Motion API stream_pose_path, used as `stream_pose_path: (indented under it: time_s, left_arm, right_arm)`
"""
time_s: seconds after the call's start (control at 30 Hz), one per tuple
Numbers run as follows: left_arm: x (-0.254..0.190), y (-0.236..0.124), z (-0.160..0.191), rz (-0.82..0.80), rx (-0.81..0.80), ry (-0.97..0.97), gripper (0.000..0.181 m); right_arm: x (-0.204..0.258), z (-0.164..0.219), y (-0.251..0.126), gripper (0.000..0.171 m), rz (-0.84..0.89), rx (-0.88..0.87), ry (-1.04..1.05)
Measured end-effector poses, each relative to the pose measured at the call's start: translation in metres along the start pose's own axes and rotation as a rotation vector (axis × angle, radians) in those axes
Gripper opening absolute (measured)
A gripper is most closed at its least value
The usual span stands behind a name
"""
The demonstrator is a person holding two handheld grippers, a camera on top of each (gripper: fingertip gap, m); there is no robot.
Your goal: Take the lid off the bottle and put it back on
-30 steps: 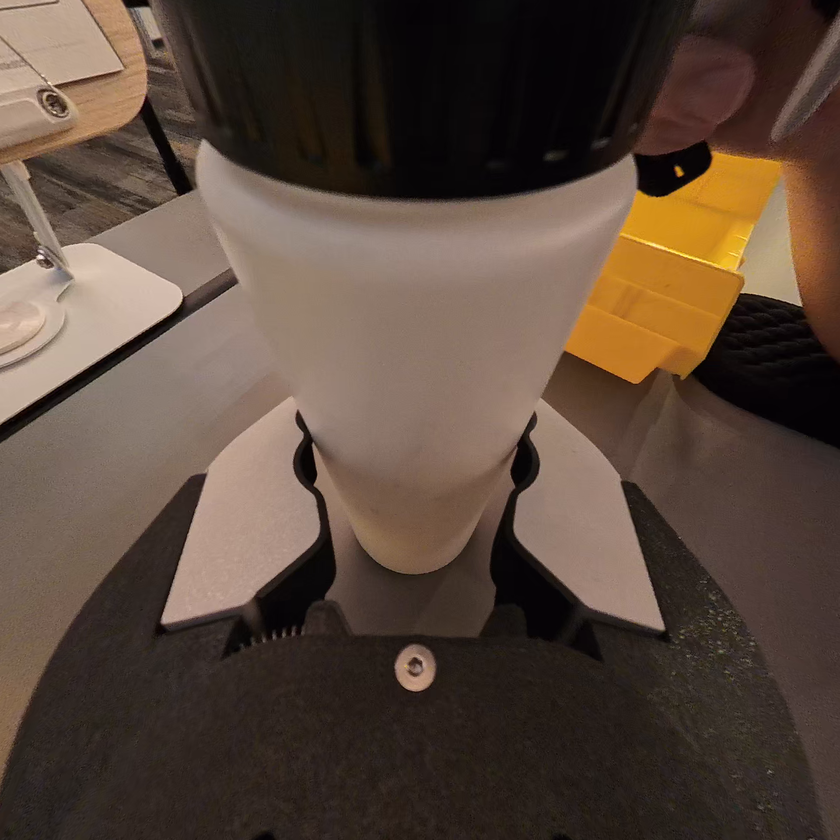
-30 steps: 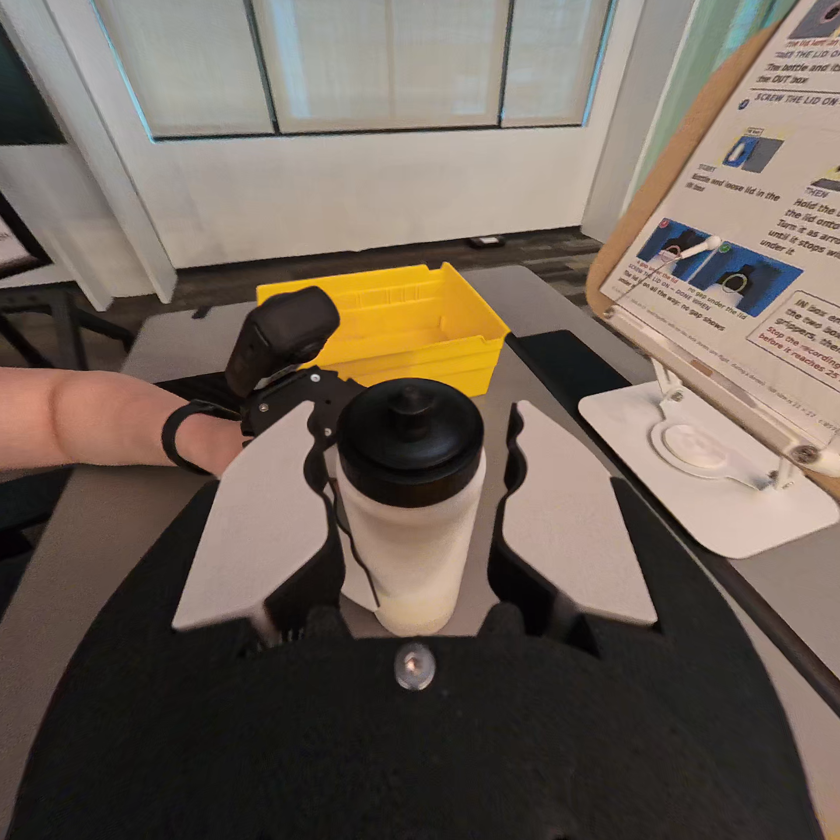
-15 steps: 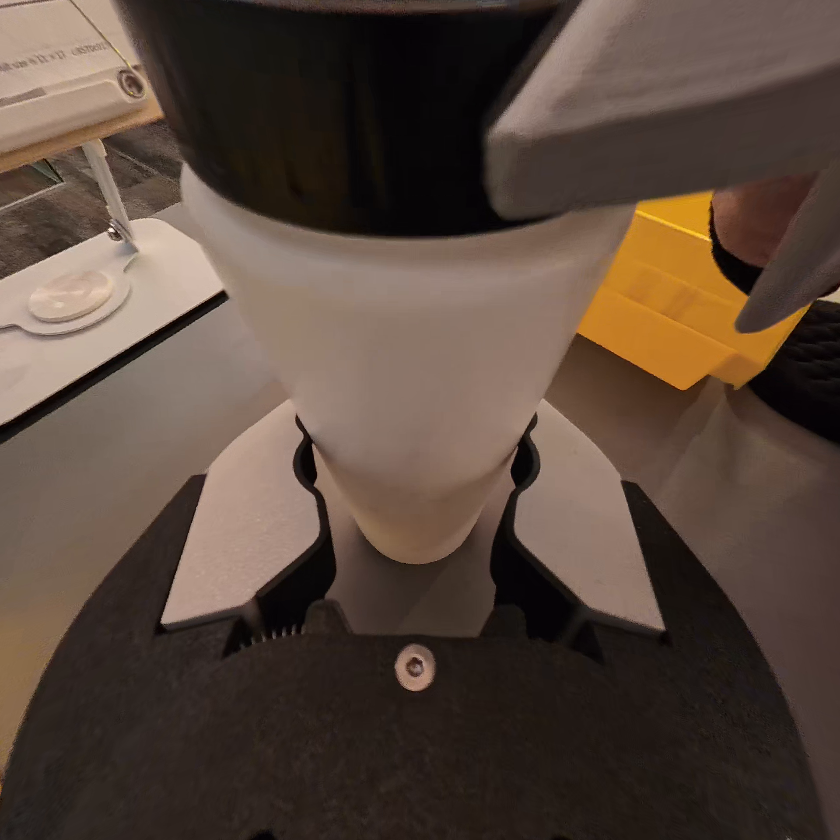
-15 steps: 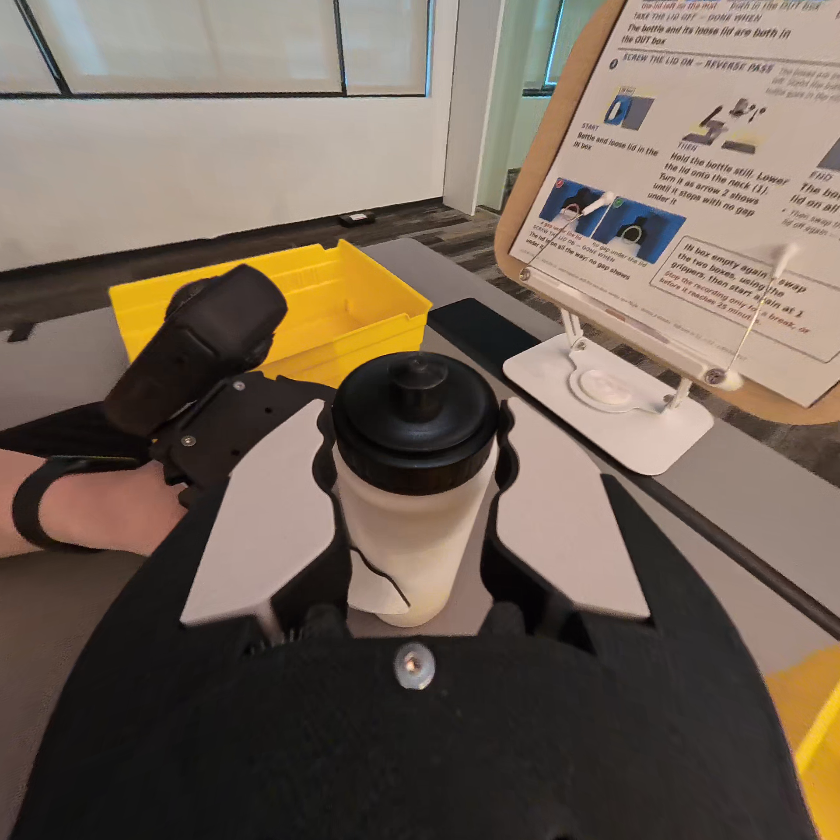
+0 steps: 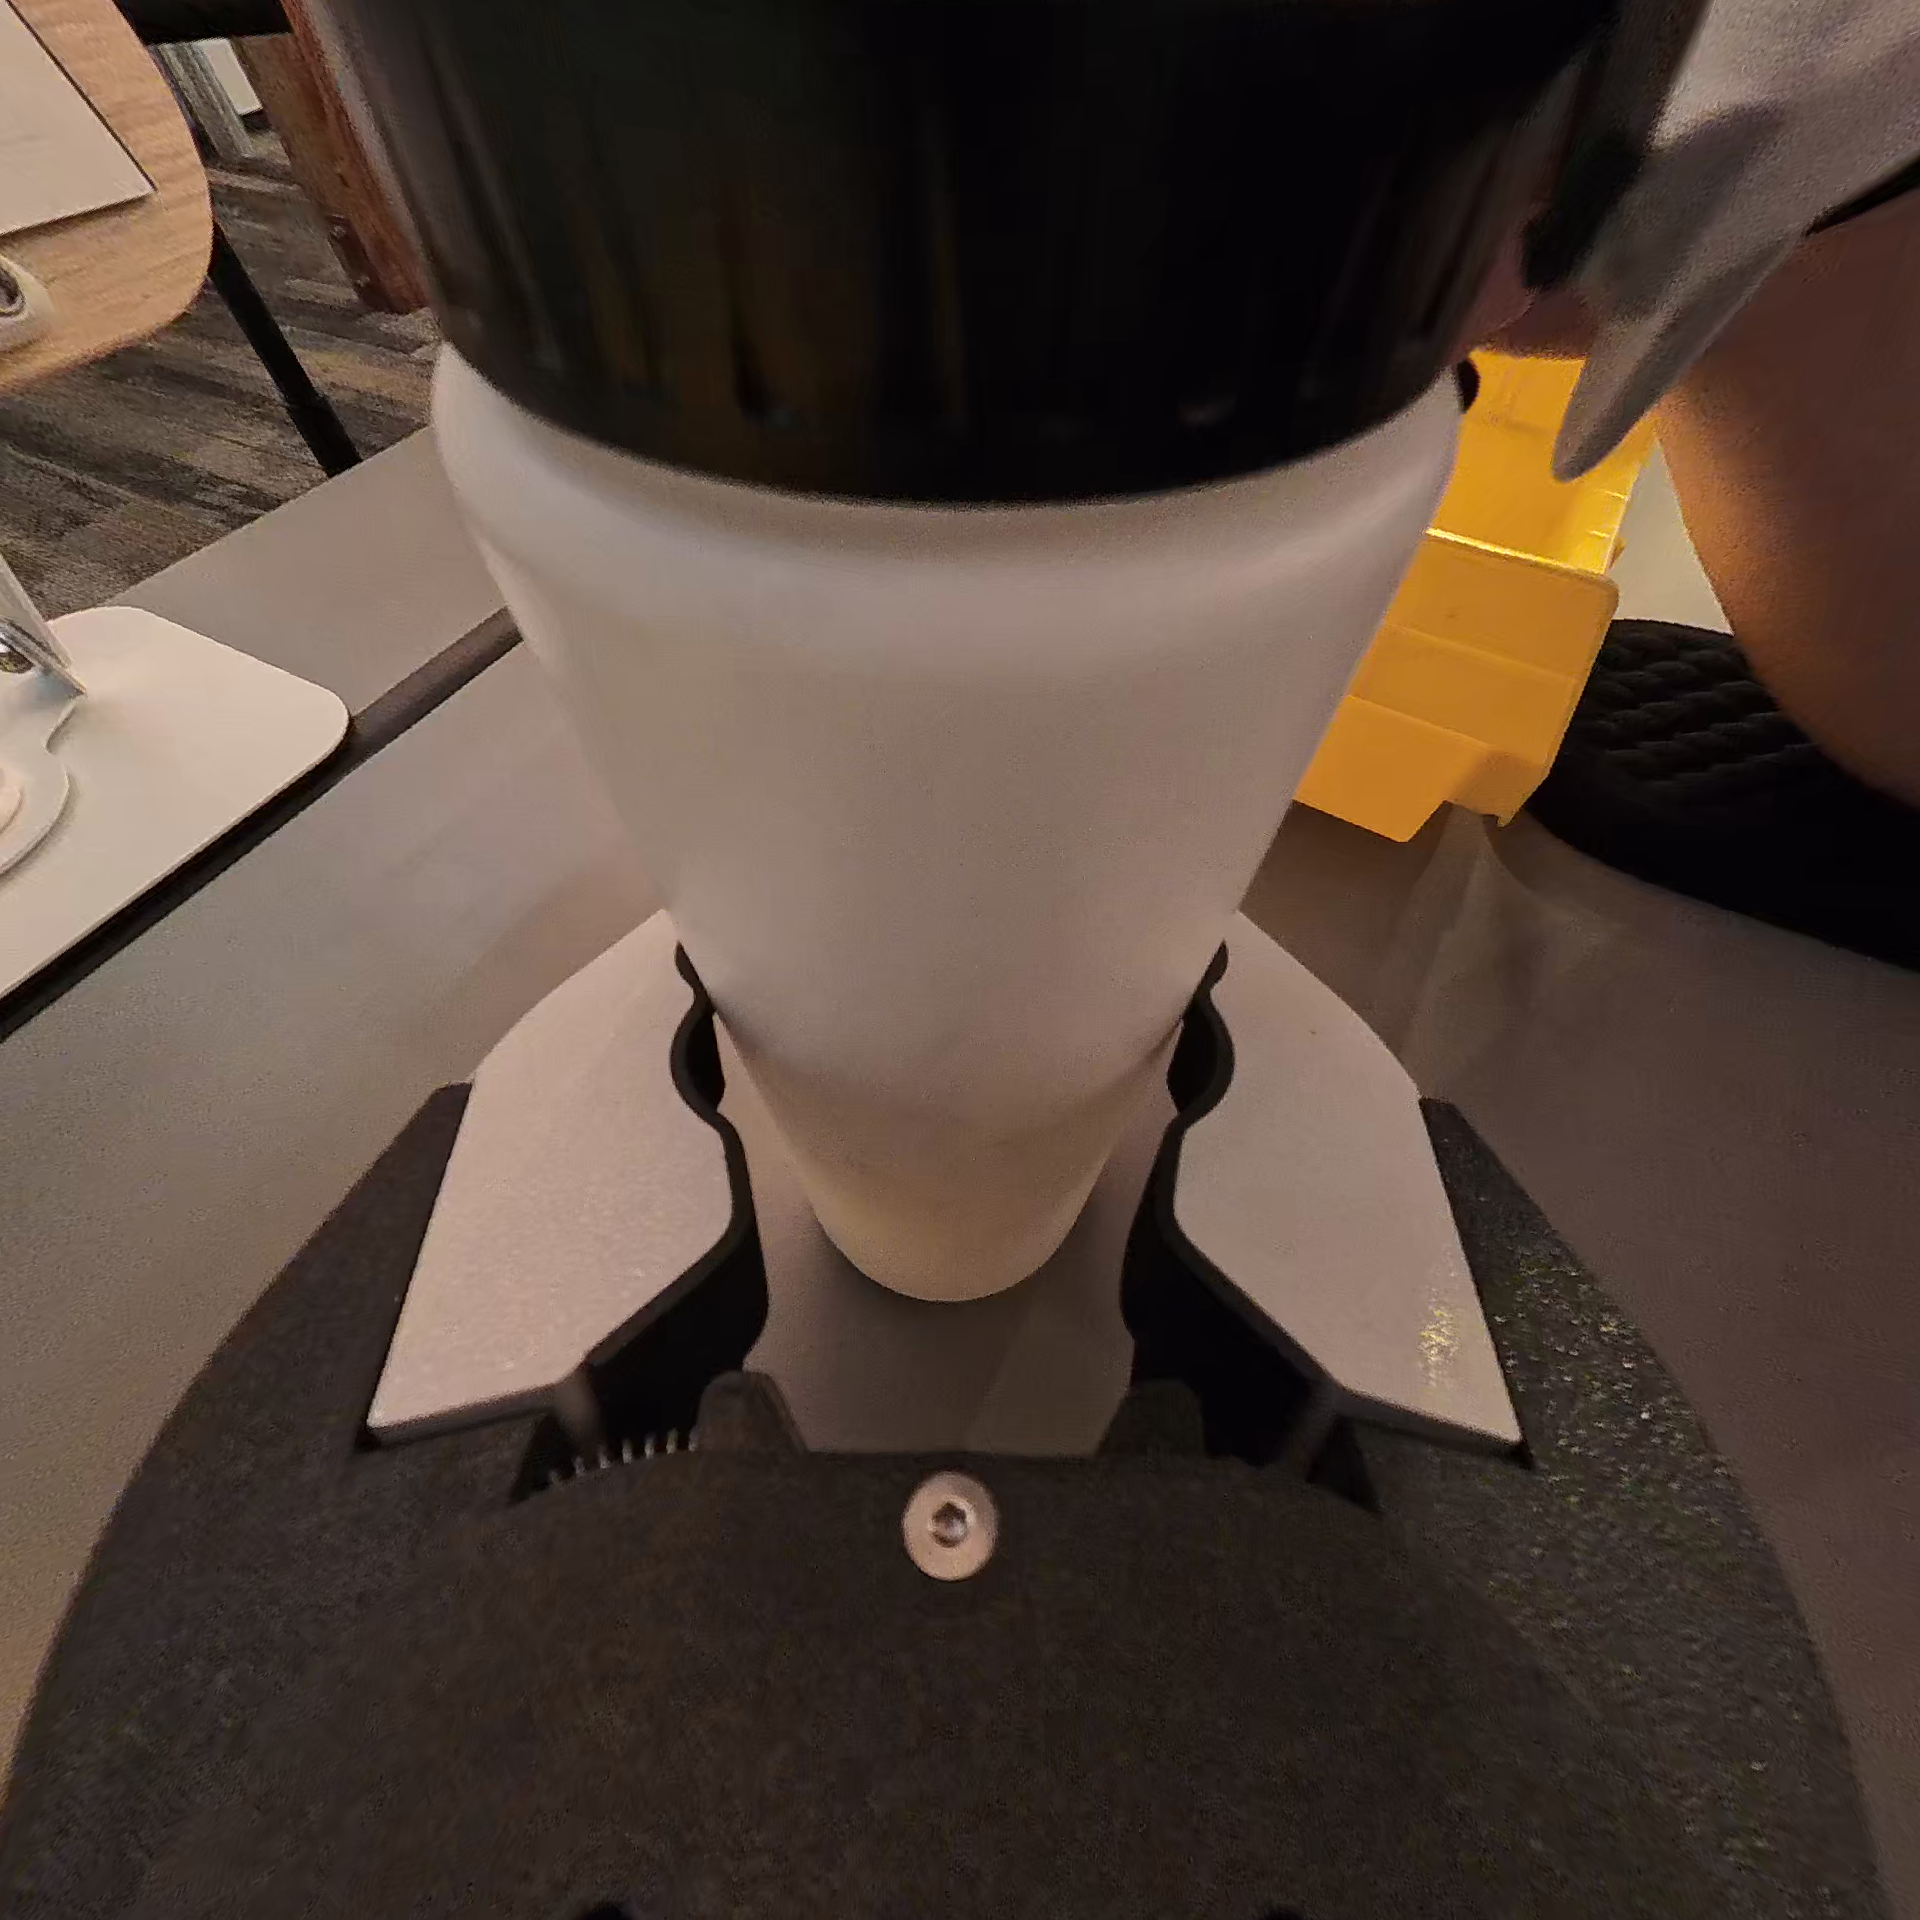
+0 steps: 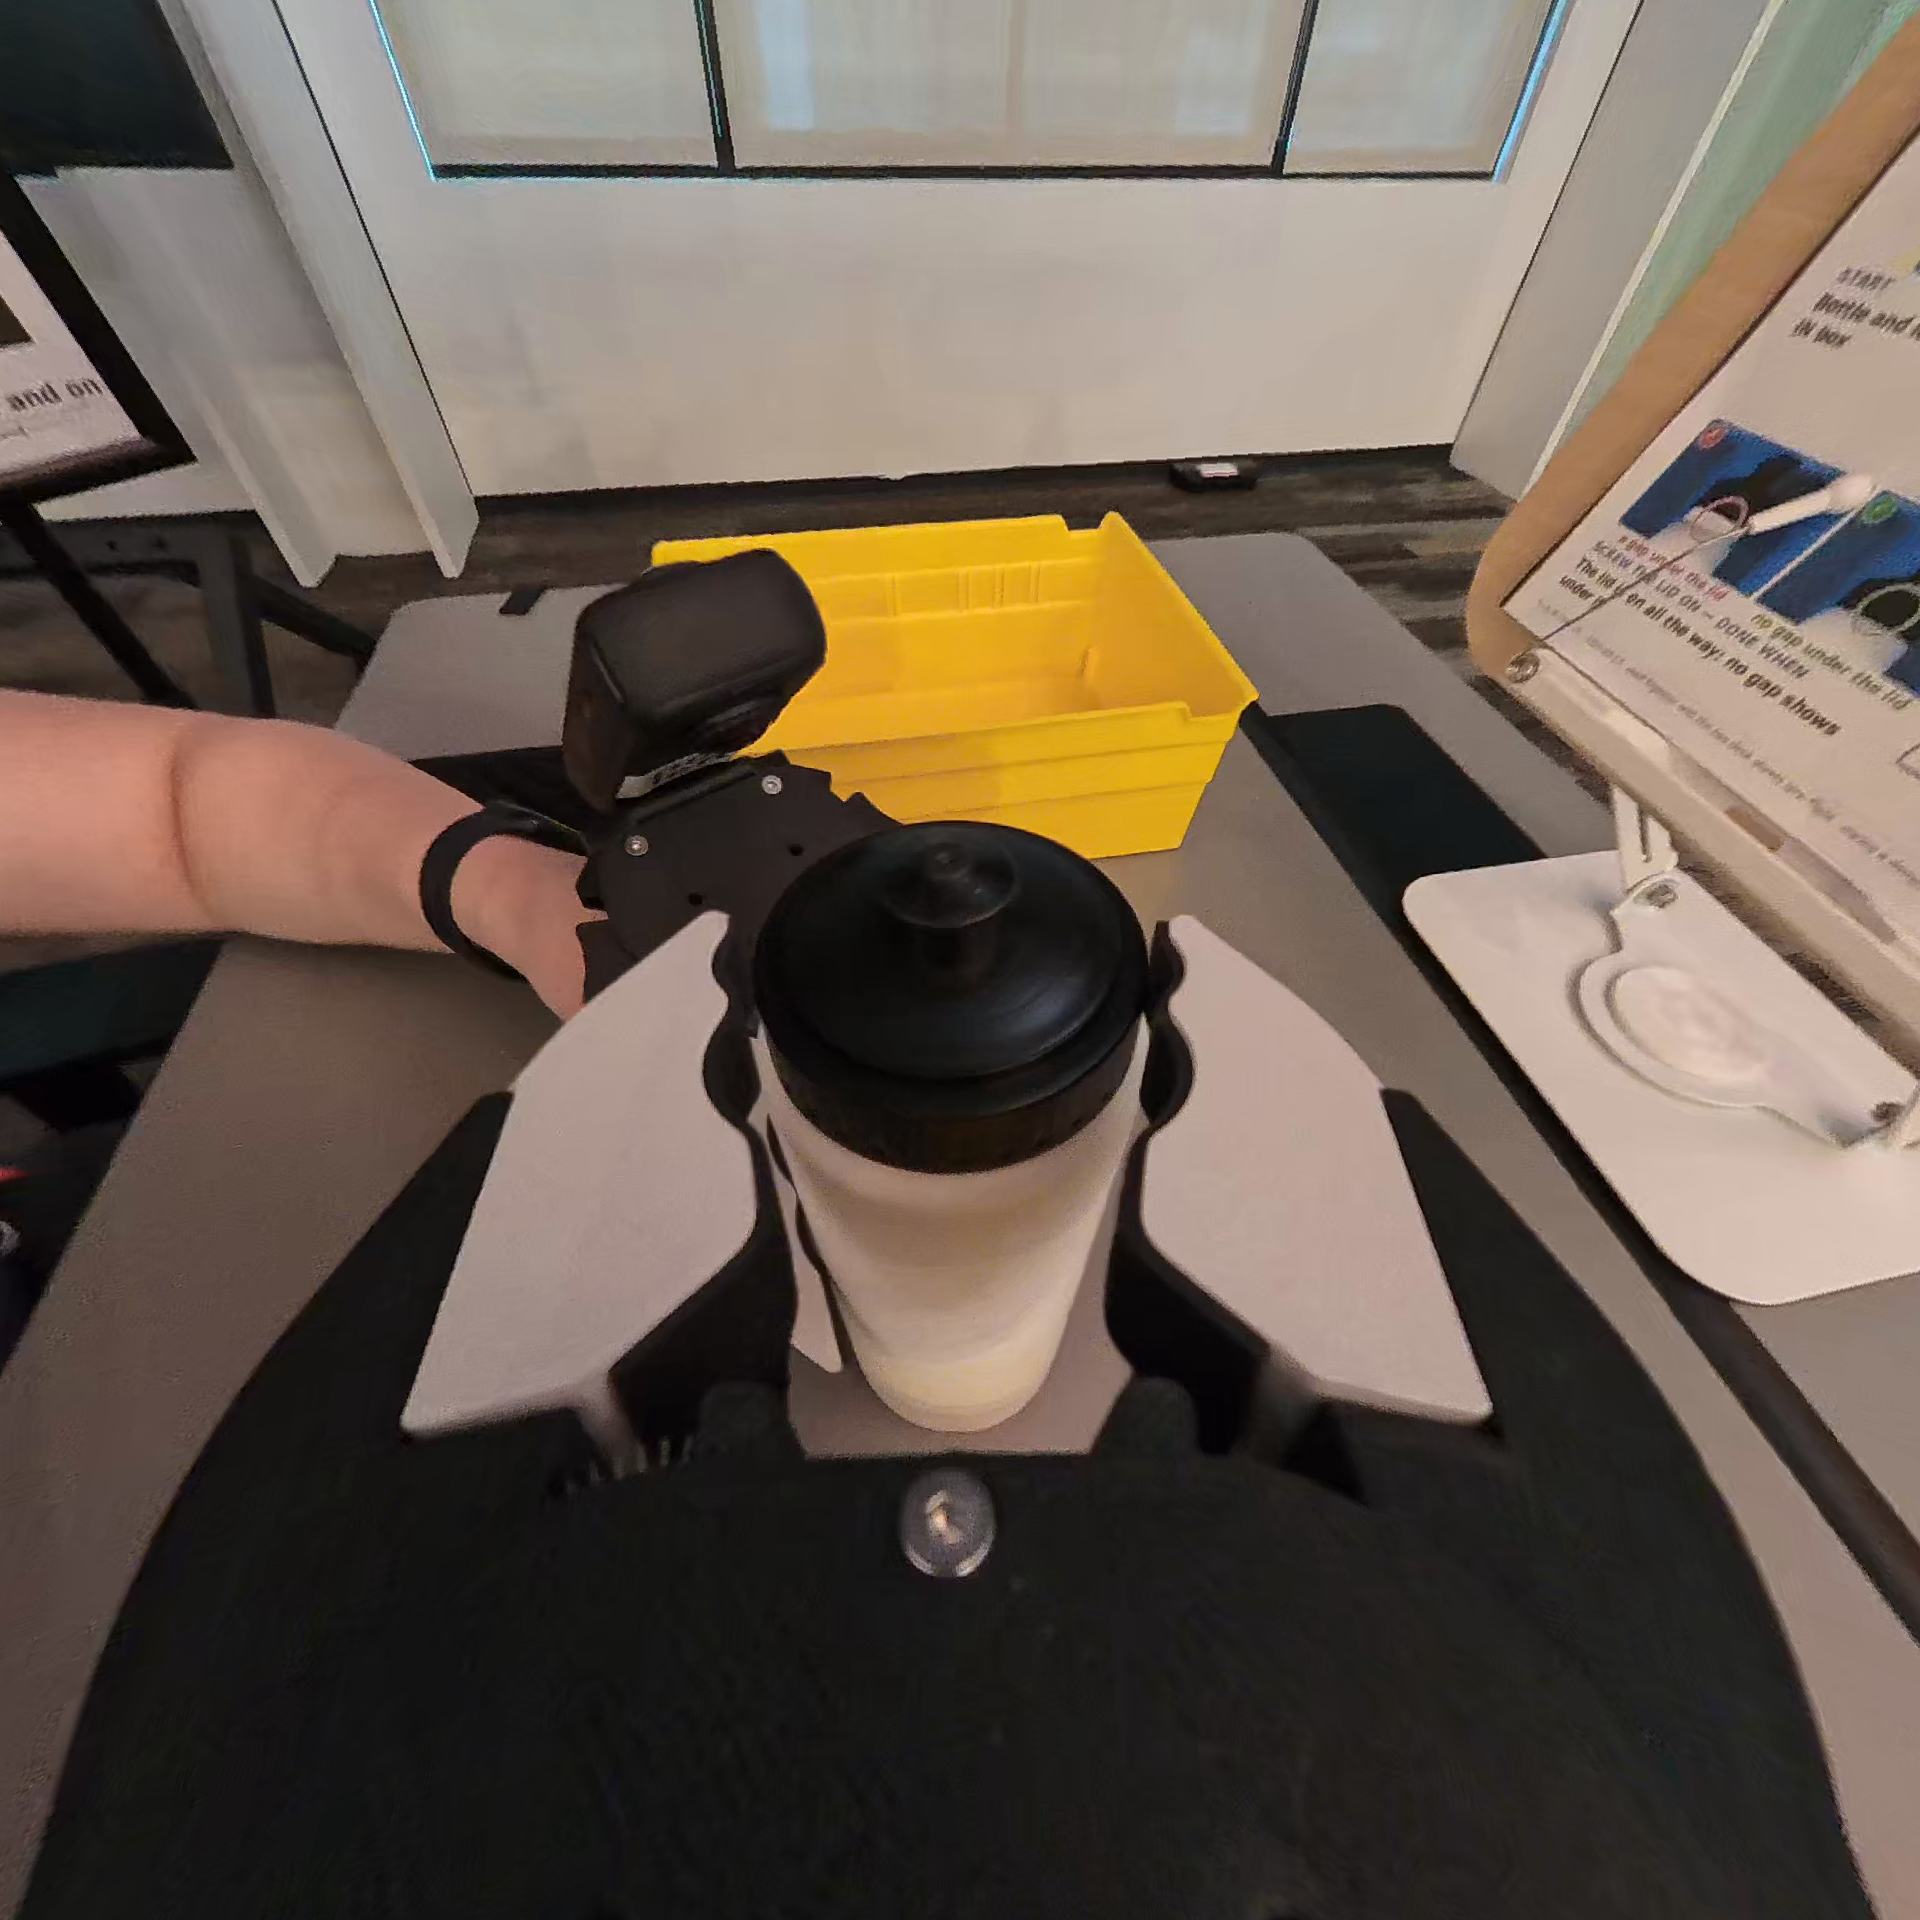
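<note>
On tabletop (image 6: 1351, 644): white bottle (image 5: 935, 790) upright, black lid (image 6: 940, 977) seated.
Left tongs (image 5: 948, 1049): clamped on bottle's lower body.
Right tongs (image 6: 945, 997): closed around lid.
Behind: yellow bin (image 6: 1018, 686).

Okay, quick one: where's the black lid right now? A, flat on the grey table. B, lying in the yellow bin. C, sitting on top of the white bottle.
C: the black lid sits on the white bottle, with the right gripper jaws either side of it; the yellow bin holds no lid.
</note>
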State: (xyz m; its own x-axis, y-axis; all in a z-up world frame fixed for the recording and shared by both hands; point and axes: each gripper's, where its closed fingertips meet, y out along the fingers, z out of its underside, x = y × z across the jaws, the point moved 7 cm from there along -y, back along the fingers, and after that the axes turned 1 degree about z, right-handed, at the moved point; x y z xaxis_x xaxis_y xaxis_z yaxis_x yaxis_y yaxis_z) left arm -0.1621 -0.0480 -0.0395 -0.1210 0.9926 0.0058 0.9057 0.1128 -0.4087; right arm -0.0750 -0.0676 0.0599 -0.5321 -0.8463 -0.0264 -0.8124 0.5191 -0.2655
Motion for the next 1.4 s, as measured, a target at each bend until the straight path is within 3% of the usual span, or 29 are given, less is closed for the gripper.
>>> stream_pose_path:
  time_s: [0.33,0.43,0.57,0.67,0.83,1.1,1.2,1.3,1.4]
  left_arm:
    - [0.007,-0.005,0.001,-0.146,0.029,-0.069,0.086]
    - [0.008,-0.005,0.001,-0.120,0.027,-0.064,0.086]
    - [0.006,-0.003,0.000,-0.077,0.018,-0.046,0.086]
    - [0.001,-0.001,0.000,-0.017,0.008,-0.018,0.086]
    - [0.002,-0.001,-0.001,-0.040,0.011,-0.038,0.086]
    - [0.005,-0.006,0.001,-0.182,0.048,-0.074,0.086]
    - [0.006,-0.005,0.001,-0.154,0.040,-0.071,0.086]
    - [0.007,-0.004,0.001,-0.129,0.033,-0.068,0.086]
    - [0.005,-0.003,0.000,-0.095,0.026,-0.053,0.086]
  right_arm:
    - [0.012,-0.002,0.016,0.073,0.399,-0.057,0.138]
    - [0.008,-0.003,0.014,0.073,0.326,-0.037,0.128]
    - [0.000,-0.003,0.006,0.082,0.095,-0.012,0.070]
    - [-0.001,0.001,0.002,0.078,0.008,-0.003,0.023]
    - [0.000,0.001,0.004,0.074,0.051,0.011,0.016]
    - [0.016,-0.002,0.020,0.074,0.442,-0.014,0.090]
    - [0.012,-0.003,0.018,0.075,0.378,0.010,0.077]
    - [0.004,-0.003,0.012,0.088,0.228,0.044,0.054]
    - [-0.002,0.001,0.005,0.086,0.123,0.058,0.008]
